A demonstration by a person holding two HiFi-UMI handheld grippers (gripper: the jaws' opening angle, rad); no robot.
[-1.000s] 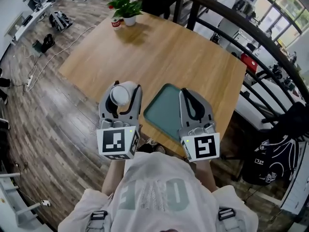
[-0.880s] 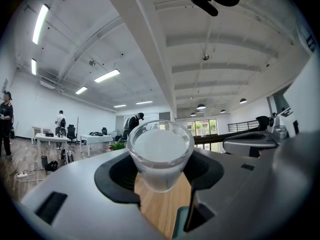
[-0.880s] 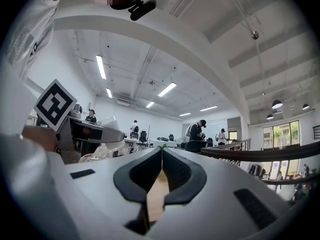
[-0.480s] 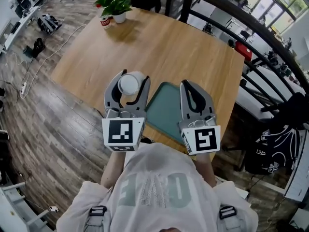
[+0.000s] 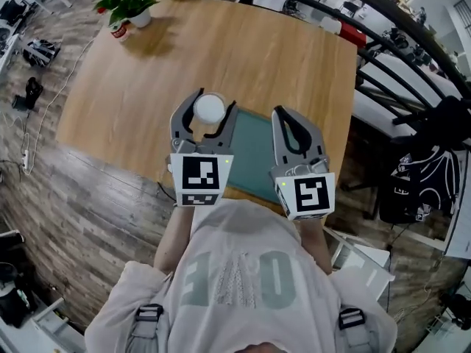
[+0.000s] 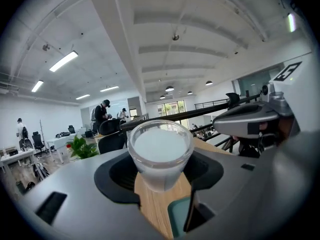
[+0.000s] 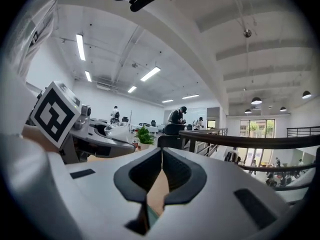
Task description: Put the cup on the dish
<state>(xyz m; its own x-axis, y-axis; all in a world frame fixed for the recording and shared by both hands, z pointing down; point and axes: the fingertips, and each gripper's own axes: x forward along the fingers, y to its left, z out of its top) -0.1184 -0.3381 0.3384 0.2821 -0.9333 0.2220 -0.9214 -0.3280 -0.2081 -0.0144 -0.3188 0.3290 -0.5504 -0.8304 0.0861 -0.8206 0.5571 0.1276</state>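
A frosted white cup (image 5: 209, 109) (image 6: 160, 154) stands upright between the jaws of my left gripper (image 5: 204, 118), which is shut on it above the table, just left of the dish. The dish (image 5: 254, 153) is a flat teal tray on the wooden table near its front edge, partly hidden by both grippers. My right gripper (image 5: 293, 134) hovers over the dish's right part with its jaws shut and nothing between them (image 7: 161, 176). In the right gripper view the left gripper with the cup (image 7: 117, 131) shows at the left.
A potted green plant (image 5: 129, 4) and a small red can (image 5: 118, 30) stand at the table's far left corner. A dark curved railing (image 5: 383, 57) runs past the table's right side. The wooden table (image 5: 221, 50) lies bare beyond the grippers.
Both grippers have moved forward over the table. The left gripper carried the cup rightward, closer to the dish's left edge. Neither jaw opening changed.
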